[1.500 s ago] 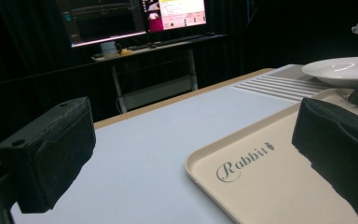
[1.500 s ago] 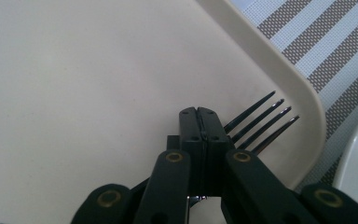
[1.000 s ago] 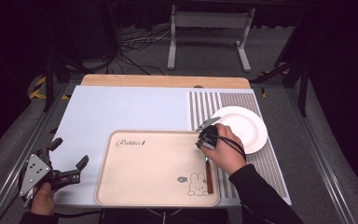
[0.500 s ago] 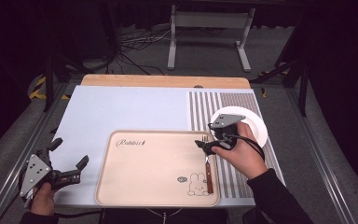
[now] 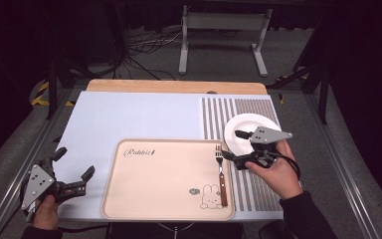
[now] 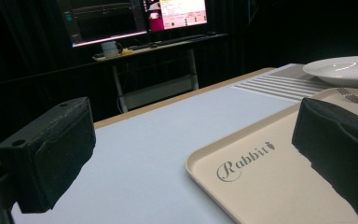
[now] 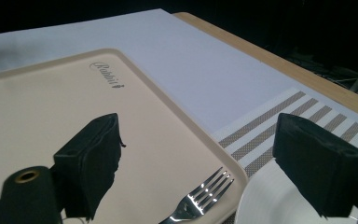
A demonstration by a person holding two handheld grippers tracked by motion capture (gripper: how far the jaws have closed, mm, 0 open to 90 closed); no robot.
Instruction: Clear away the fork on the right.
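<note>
A metal fork with a brown handle [image 5: 221, 175] lies along the right side of the beige rabbit-print tray [image 5: 159, 184], tines pointing away from me. My right gripper [image 5: 234, 145] stands open just right of the tines, over the near-left rim of the white plate [image 5: 252, 127]. In the right gripper view the fork's tines [image 7: 200, 195] show between the open jaws, with the plate [image 7: 261, 203] beside them. My left gripper [image 5: 73, 163] is open at the table's front left, off the tray; its own view looks across the tray [image 6: 261, 182] to the plate [image 6: 345, 70].
A pale blue mat [image 5: 129, 117] with a grey-striped right section [image 5: 238, 107] covers the wooden table [image 5: 174, 85]. Metal rails run along both table sides. A stand and cables sit on the floor beyond. A desk with monitors [image 6: 135, 18] is far off.
My right gripper has drawn back from over the fork toward the plate, and its jaws now stand apart. The fork lies free on the tray. The left gripper has stayed put.
</note>
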